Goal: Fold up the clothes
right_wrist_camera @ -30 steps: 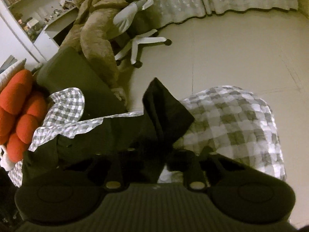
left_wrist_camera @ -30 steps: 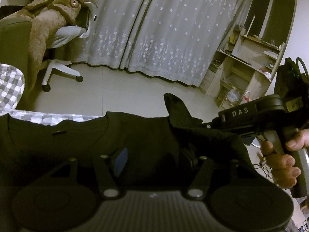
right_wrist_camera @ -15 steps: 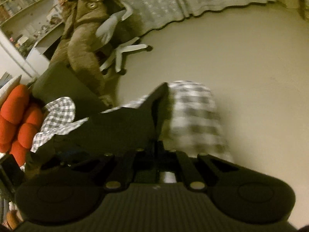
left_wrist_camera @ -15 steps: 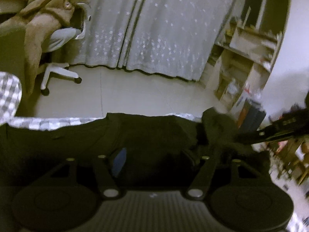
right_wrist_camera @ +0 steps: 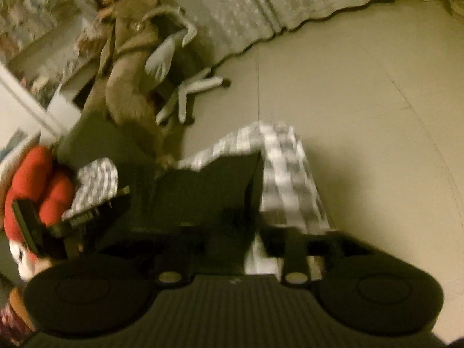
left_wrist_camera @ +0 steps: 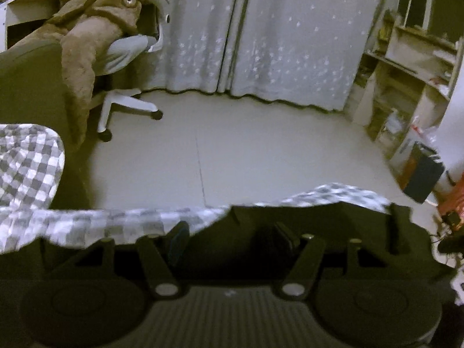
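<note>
While the dark garment (left_wrist_camera: 304,226) lies spread over the checked bedcover (left_wrist_camera: 95,226) across the lower middle of the left wrist view, we see our left gripper (left_wrist_camera: 232,240) low over it with its fingers well apart; whether any cloth sits between them we cannot tell, the fabric being as dark as the fingers. In the blurred right wrist view, the same garment (right_wrist_camera: 208,191) fills the centre, one straight edge standing against the bedcover (right_wrist_camera: 287,168) to its right. Our right gripper (right_wrist_camera: 232,249) sits at the lower centre right over that cloth; its fingertips are lost in the dark, so how far open it is, and whether it grips, we cannot say.

To fold well, we judge that both grippers should hold the cloth at matching points along one edge, keep it taut between them, and carry it over level so the edges meet squarely. Letting one side sag would likely leave a skewed crease.
</note>
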`<state>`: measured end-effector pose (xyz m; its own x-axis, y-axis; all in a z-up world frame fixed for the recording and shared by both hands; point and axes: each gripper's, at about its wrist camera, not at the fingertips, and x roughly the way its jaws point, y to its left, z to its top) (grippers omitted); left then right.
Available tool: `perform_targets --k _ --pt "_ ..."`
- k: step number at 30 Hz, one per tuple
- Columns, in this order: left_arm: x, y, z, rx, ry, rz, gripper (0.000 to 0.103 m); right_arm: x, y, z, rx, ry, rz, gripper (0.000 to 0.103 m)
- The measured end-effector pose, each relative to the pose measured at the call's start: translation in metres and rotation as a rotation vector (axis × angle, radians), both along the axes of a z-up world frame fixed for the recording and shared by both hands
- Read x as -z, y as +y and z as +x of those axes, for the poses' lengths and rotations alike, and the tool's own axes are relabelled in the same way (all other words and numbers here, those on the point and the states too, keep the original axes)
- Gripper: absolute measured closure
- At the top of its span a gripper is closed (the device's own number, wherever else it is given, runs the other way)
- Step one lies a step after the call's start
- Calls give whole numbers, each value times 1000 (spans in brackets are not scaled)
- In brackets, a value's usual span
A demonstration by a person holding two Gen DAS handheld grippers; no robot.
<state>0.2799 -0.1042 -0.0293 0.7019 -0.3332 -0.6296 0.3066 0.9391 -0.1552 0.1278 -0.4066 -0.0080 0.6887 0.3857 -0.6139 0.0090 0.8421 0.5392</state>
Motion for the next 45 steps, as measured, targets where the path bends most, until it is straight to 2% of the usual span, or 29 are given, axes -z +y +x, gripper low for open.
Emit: perform_targets --k 4,5,6,8,9,10,11,14,21,26,29,32,33,35,37,38,40,41,43,45 --pt "3 -6 18 -4 14 20 39 13 3 25 52 -19 13 53" --pt "3 -8 21 -3 14 22 41 18 6 31 66 -16 5 61" --pt "4 -9 21 -7 6 23 44 20 7 31 89 -28 -7 73" --pt "5 -14 18 2 -12 15 73 22 9 30 137 -54 -29 83" --pt "5 -19 15 13 -20 12 81 23 10 29 160 -67 -41 95" --pt "3 -25 11 17 -39 30 94 23 10 26 164 -81 -39 99" --pt "2 -31 8 25 -60 56 99 23 9 23 166 -95 -36 99" --pt "-2 -37 6 9 -110 83 100 19 2 12 201 -129 -60 99" --pt "-14 -47 17 -47 -188 52 100 4 -11 10 242 -199 -133 99" --pt "-16 -61 28 -72 -209 43 100 11 -19 19 260 -195 -140 99" --pt "-4 -70 36 -82 -163 113 99 22 -17 27 253 -158 -149 99" --pt "-4 -66 35 -101 -127 107 95 28 -13 27 240 -118 -140 92" --pt "-7 -63 32 -105 -133 98 92 28 -13 23 238 -115 -125 89" --pt "-13 -54 24 -107 -119 88 70 26 -13 14 228 -108 -97 89" --pt "-19 -44 12 -111 -108 74 59 23 -12 2 217 -99 -69 89" --pt "-21 -38 4 -118 -99 66 58 21 -11 -5 217 -96 -55 88" --pt "-24 -26 -14 -137 -74 52 56 17 -9 -24 224 -89 -25 78" --pt "-25 -19 -25 -146 -66 47 52 15 -8 -33 228 -85 -11 69" --pt "-28 -6 -48 -164 -51 36 46 9 -1 -55 222 -95 15 68" --pt "-33 6 -78 -167 -62 40 44 5 5 -80 197 -91 38 68"
